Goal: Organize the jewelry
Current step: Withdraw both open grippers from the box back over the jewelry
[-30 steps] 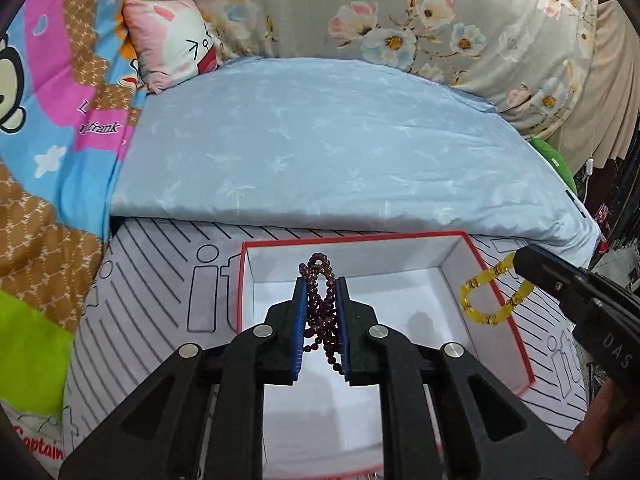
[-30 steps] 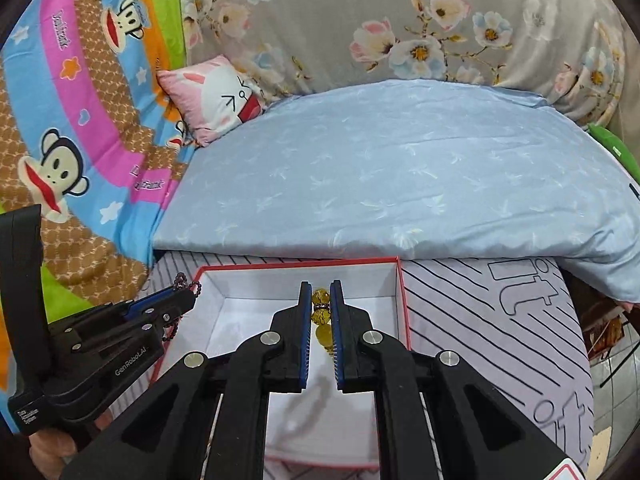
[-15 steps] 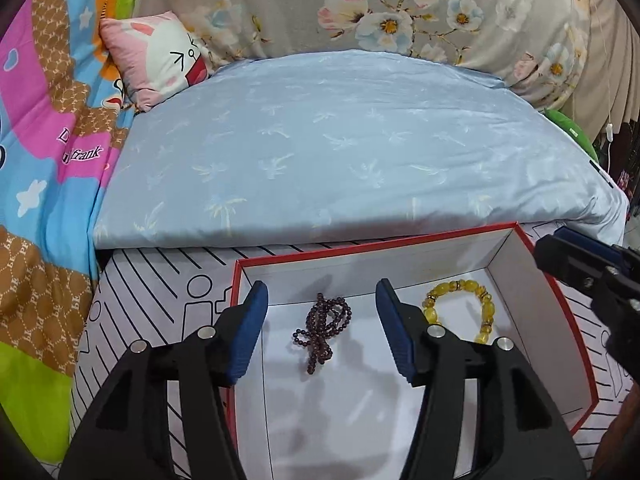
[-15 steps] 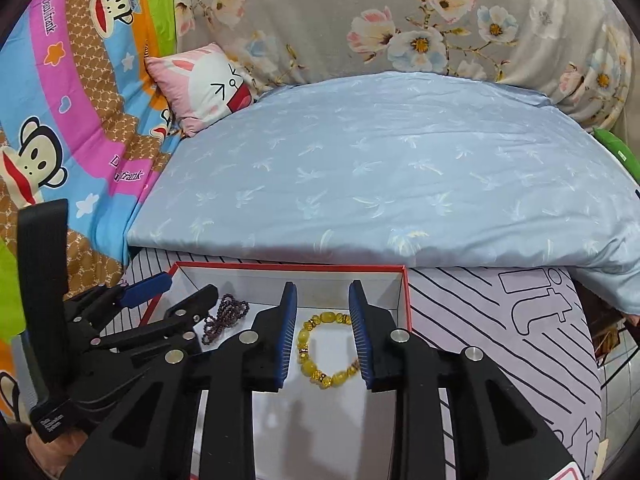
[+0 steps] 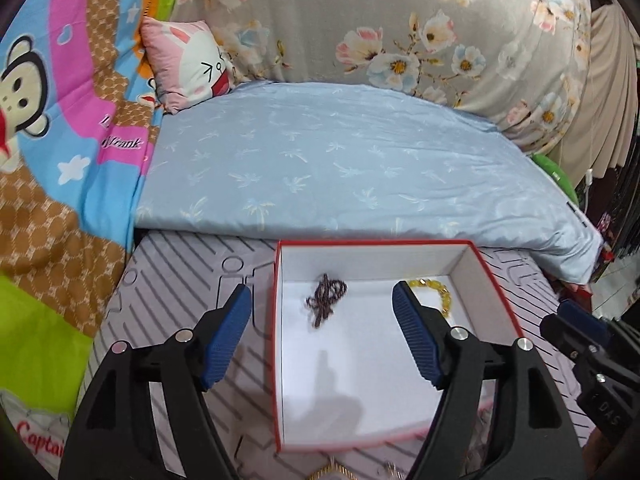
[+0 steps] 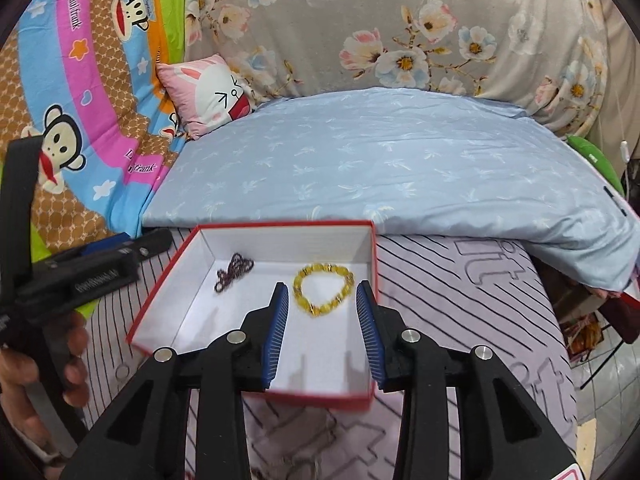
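Note:
A red box with a white inside (image 5: 496, 280) (image 6: 168, 280) sits on a grey striped cloth. A dark brown bead bracelet (image 5: 325, 299) (image 6: 233, 270) lies in its far left part. A yellow bead bracelet (image 6: 323, 289) (image 5: 440, 292) lies in its far right part. My left gripper (image 5: 322, 332) is open and empty, held above the box's near left side. My right gripper (image 6: 322, 330) is open and empty above the box's near right side, just short of the yellow bracelet. The right gripper also shows in the left wrist view (image 5: 592, 356), and the left gripper in the right wrist view (image 6: 92, 272).
A light blue mattress (image 5: 340, 168) lies behind the box, with a pink rabbit cushion (image 5: 188, 64) and flowered fabric (image 5: 400, 20) at the back. A cartoon blanket (image 5: 60, 120) is on the left. A gold chain (image 5: 332, 470) lies in front of the box.
Both grippers opened and let go of their bracelets, which now lie in the box. Both grippers have since drawn back and opened wider.

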The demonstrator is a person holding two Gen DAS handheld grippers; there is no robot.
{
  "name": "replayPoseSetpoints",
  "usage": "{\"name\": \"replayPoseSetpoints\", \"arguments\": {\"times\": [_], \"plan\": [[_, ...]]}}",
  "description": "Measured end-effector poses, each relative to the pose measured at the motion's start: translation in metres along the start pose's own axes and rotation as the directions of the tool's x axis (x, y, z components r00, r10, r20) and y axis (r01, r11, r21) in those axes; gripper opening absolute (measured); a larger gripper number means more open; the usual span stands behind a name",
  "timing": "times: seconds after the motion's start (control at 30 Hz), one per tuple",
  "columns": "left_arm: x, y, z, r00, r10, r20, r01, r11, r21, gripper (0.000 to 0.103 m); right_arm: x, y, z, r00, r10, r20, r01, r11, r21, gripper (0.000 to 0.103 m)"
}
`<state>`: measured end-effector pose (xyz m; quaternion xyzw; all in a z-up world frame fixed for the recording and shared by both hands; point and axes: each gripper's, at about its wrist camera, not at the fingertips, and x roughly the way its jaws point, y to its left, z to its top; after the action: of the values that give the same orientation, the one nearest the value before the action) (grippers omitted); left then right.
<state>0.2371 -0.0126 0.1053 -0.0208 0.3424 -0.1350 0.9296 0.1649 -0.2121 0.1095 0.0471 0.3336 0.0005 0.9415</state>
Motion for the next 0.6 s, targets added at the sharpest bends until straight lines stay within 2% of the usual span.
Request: {"name": "replayPoseSetpoints", "arguments": {"times": [0.13, 0.3, 0.6], "plan": [[-0.038, 0.004, -0.028, 1.0, 0.014, 0.017, -0.014, 1.0, 0.0, 0.069, -0.031, 0.0, -0.027, 1.0, 0.017, -0.014, -0.016, 1.0, 0.015, 0.038], [-0.075, 0.009, -0.066, 1.0, 0.024, 0.003, -0.024, 0.999, -0.024, 0.069, -0.059, 0.002, -0.065, 0.998, 0.034, -0.057, -0.032, 0.999, 0.03, 0.038], [-0.097, 0.003, -0.15, 0.994, 0.073, -0.079, -0.074, 0.997, -0.016, 0.069, -0.09, 0.006, -0.137, 0.989, 0.026, -0.148, -0.022, 0.999, 0.029, 0.038]]}}
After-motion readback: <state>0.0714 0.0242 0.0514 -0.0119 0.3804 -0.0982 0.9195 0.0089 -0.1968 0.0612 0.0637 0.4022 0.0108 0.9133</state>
